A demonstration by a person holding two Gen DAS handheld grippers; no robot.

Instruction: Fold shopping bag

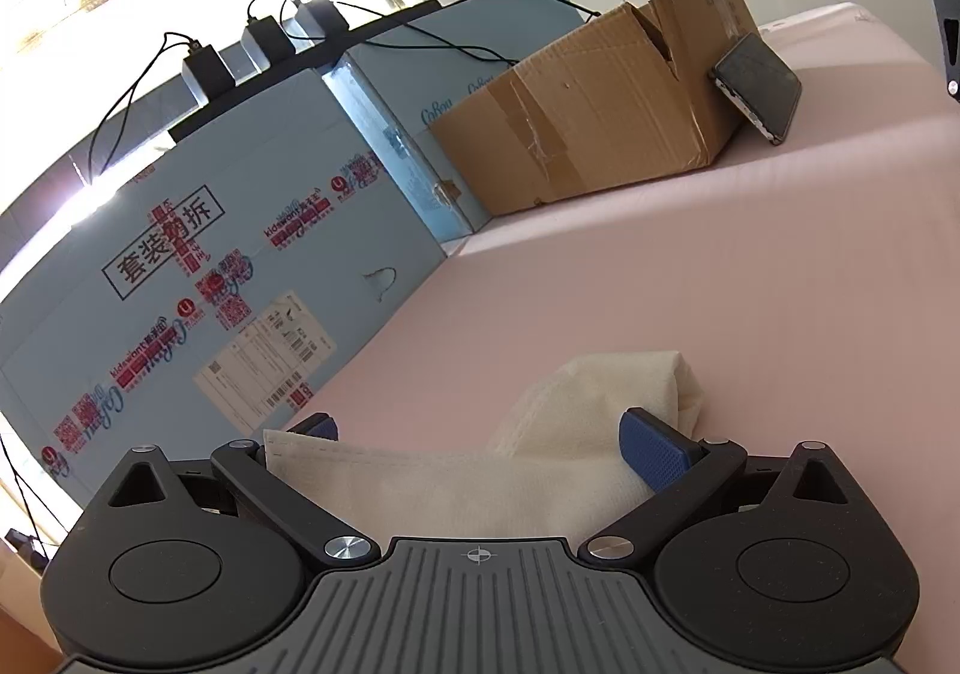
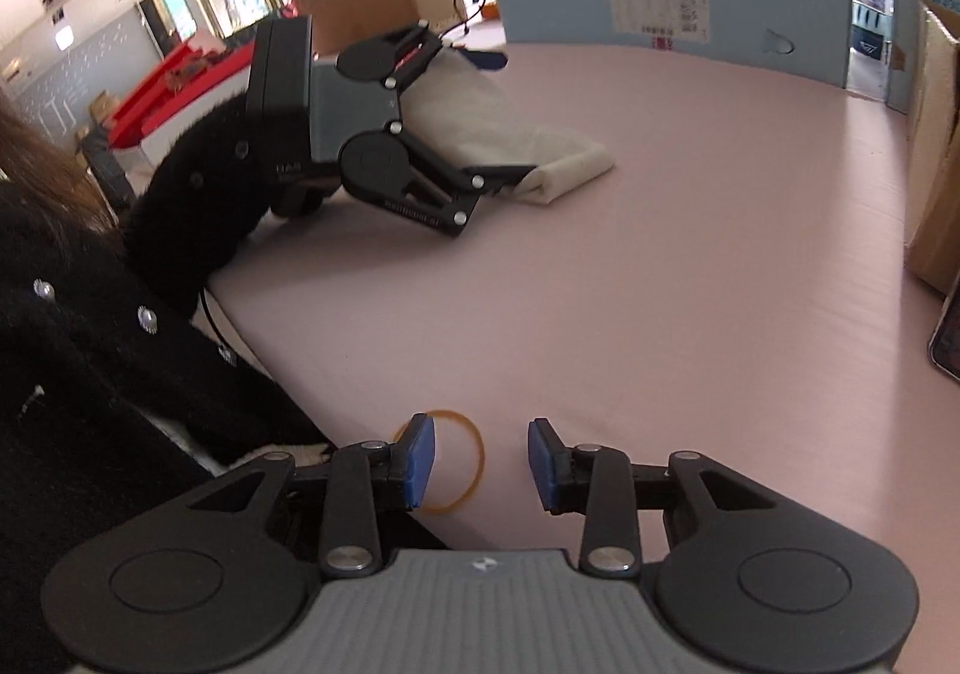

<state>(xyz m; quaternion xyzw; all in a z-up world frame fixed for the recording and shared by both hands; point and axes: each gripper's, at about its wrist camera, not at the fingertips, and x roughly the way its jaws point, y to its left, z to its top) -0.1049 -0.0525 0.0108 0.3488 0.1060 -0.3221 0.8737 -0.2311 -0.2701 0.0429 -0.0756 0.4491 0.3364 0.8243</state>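
the left gripper [image 1: 480, 446] has its 2 blue pads spread wide around the folded cream shopping bag [image 1: 540, 470] lying on the pink table [image 1: 750, 284], while the right gripper [image 2: 480, 464] hovers partly spread and empty above a rubber band [image 2: 474, 464] near the table's edge.

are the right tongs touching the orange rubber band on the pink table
Cannot tell. In the right wrist view the right tongs are open over the orange rubber band, one blue pad overlapping it, but no gap or contact shows plainly.
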